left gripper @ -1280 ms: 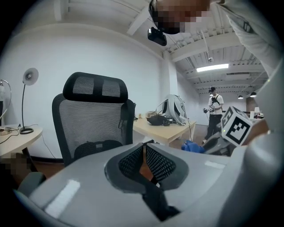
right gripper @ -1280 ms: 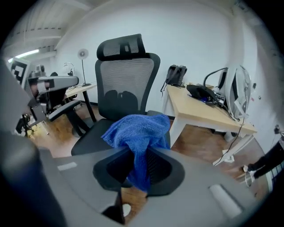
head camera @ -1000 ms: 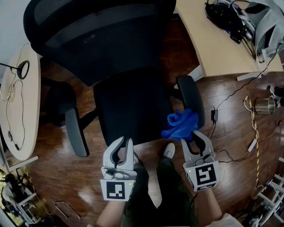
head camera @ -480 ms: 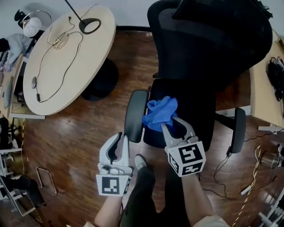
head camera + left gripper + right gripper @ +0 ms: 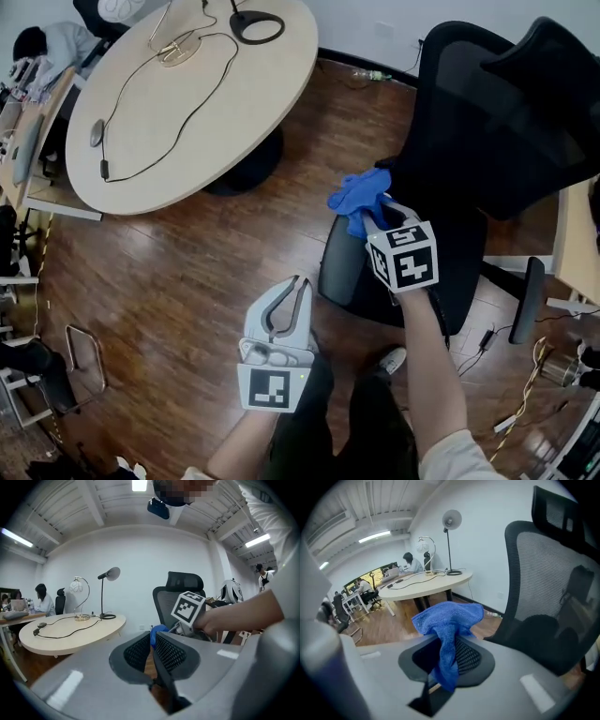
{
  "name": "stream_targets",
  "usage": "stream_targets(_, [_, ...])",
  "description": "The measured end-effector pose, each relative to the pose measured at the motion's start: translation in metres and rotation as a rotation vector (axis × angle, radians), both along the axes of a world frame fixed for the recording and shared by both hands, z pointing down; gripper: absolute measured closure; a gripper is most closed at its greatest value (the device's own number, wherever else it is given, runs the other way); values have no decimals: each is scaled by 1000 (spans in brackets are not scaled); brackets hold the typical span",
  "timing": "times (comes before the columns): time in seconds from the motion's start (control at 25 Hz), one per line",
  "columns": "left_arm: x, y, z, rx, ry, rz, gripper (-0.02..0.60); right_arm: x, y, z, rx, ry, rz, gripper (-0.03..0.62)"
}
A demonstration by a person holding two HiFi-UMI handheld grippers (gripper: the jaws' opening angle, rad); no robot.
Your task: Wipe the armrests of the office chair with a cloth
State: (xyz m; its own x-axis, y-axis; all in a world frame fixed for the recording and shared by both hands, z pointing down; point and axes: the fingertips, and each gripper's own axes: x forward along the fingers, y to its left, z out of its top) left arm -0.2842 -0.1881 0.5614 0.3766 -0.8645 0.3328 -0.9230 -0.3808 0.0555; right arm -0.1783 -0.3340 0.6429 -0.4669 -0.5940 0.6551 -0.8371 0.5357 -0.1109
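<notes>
The black office chair (image 5: 487, 122) stands at the right of the head view. One padded armrest (image 5: 339, 261) points toward me; the other armrest (image 5: 528, 298) is at the far right. My right gripper (image 5: 371, 217) is shut on a bunched blue cloth (image 5: 359, 195) over the near armrest's far end. In the right gripper view the cloth (image 5: 449, 618) hangs between the jaws of the right gripper (image 5: 443, 654), in front of the mesh backrest (image 5: 543, 569). My left gripper (image 5: 297, 284) hovers over the floor, shut and holding nothing. The left gripper (image 5: 152, 645) looks toward the cloth (image 5: 157, 631).
A round beige table (image 5: 178, 103) with a desk lamp (image 5: 256, 24) and cables stands to the left, also in the right gripper view (image 5: 426, 581). Wooden floor (image 5: 178, 281) lies below. Cables and a metal cup (image 5: 562, 367) sit at the lower right. My legs are under the grippers.
The view swung round the chair. My right gripper carried the blue cloth from one armrest across to the other and on to its far end. The left gripper stayed low.
</notes>
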Motion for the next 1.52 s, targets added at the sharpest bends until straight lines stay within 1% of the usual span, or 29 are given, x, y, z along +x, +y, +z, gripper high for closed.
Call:
stream_targets(0.16, [-2,2,2,-8,7,-5,529,-21,63,-11,86,2,-64,516])
stream_targets(0.28, [-2,3,9,-14,-9,-12,529,-33,115,-12,96,-36,-120,516])
stream_targets(0.36, [-1,3,14,-15,-29,-8,529,-40,145,-6,109,-41,-161,516])
stream_targets(0.44, [2,4,20,-16,-46,-5,529,-44,166,0,131,-44,-202,515])
stream_targets(0.48, [4,5,22,-16,-53,-5,529,-45,172,0,148,-60,-213,514])
stream_targets(0.52, [7,6,23,-15,-61,-3,529,-42,174,-7,168,-93,-203,514])
stream_targets(0.56, [10,6,24,-13,-66,-1,529,-35,174,-19,181,-143,-164,515])
stream_targets(0.64, [16,6,23,1,-73,9,529,-10,169,-49,185,-249,-66,516])
stream_targets(0.68, [20,5,22,11,-78,16,529,7,165,-60,201,-276,-48,516])
stream_targets(0.72, [25,4,20,22,-83,23,529,25,159,-67,224,-277,-53,516])
stream_targets(0.76, [29,2,19,31,-89,27,529,43,152,-68,249,-256,-67,516])
stream_targets(0.84, [34,-3,21,41,-100,30,529,72,134,-56,303,-178,-93,517])
stream_targets(0.92, [34,-9,28,54,-106,25,529,88,116,-34,359,-125,-110,517])
stream_targets(1.0, [36,-14,37,92,-106,22,529,97,106,-12,397,-100,-134,517])
stream_targets(1.04, [38,-18,38,140,-92,18,529,101,104,0,404,-84,-148,517])
stream_targets(1.08, [40,-24,33,220,-55,4,529,104,104,13,404,-66,-159,517])
stream_targets(1.12, [42,-31,24,317,-4,-18,529,107,105,28,398,-48,-167,517])
stream_targets(1.16, [42,-36,19,392,36,-39,529,109,107,43,388,-36,-170,517])
stream_targets(1.2, [42,-38,20,431,54,-52,528,110,108,59,375,-29,-164,517])
stream_targets(1.28, [39,-39,32,449,64,-64,528,108,105,87,356,-39,-142,517])
stream_targets(1.4, [36,-41,56,438,80,-66,528,94,81,123,351,-98,-122,517])
stream_targets(1.52, [34,-39,78,417,85,-64,526,63,51,151,404,-179,-142,517])
